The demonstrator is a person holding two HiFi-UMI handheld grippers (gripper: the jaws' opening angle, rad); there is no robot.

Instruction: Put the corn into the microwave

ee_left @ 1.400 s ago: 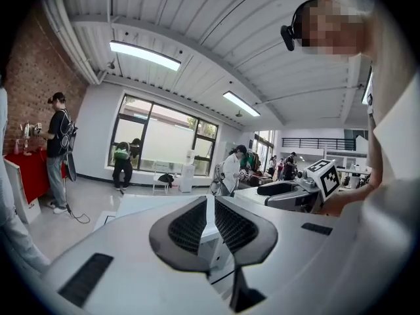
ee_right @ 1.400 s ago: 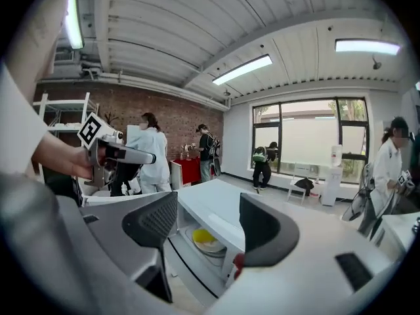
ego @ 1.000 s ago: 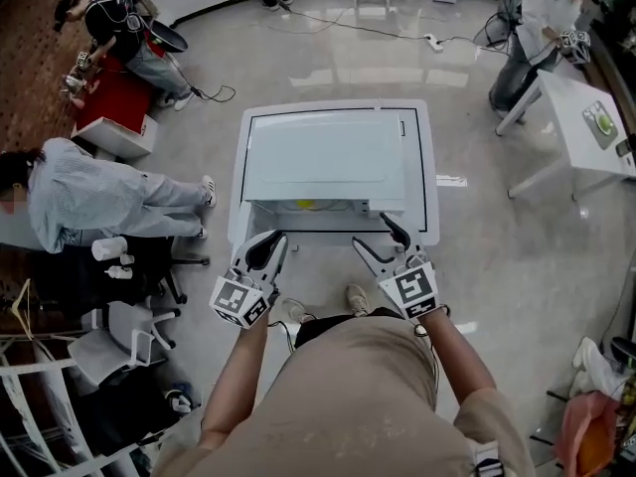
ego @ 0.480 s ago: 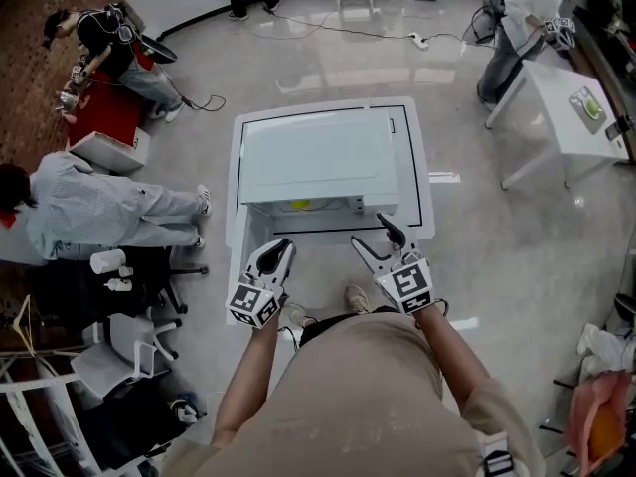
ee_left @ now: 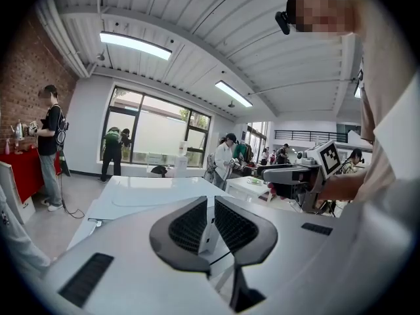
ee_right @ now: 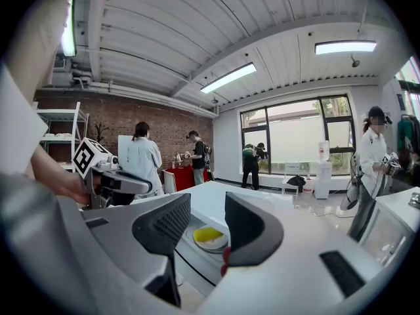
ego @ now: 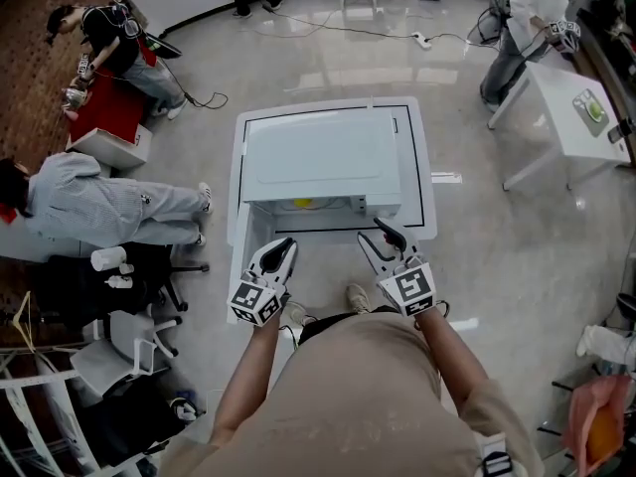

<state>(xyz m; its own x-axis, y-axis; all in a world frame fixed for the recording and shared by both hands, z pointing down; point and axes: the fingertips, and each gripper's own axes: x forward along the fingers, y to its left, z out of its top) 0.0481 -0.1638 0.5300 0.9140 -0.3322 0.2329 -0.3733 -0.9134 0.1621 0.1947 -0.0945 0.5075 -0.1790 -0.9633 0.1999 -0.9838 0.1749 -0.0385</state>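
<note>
A white microwave (ego: 323, 157) stands on a white table (ego: 429, 167), its front cavity facing me. Inside lies the yellow corn (ego: 303, 204) on a round plate, which also shows between the right jaws, farther off, in the right gripper view: corn (ee_right: 207, 234). My right gripper (ego: 371, 235) hovers just before the opening's right side; its jaws are closing with nothing between them (ee_right: 207, 209). My left gripper (ego: 282, 249) hangs in front of the microwave's left side, jaws nearly together and empty (ee_left: 210, 225).
One person sits on the floor at the left (ego: 89, 207); another bends over a red table (ego: 109, 38). A third stands by a white side table (ego: 576, 117) at the right. An office chair (ego: 129, 276) and shelving stand at my left.
The right gripper's jaws have drawn closer together. The left gripper has sunk a little in front of the microwave.
</note>
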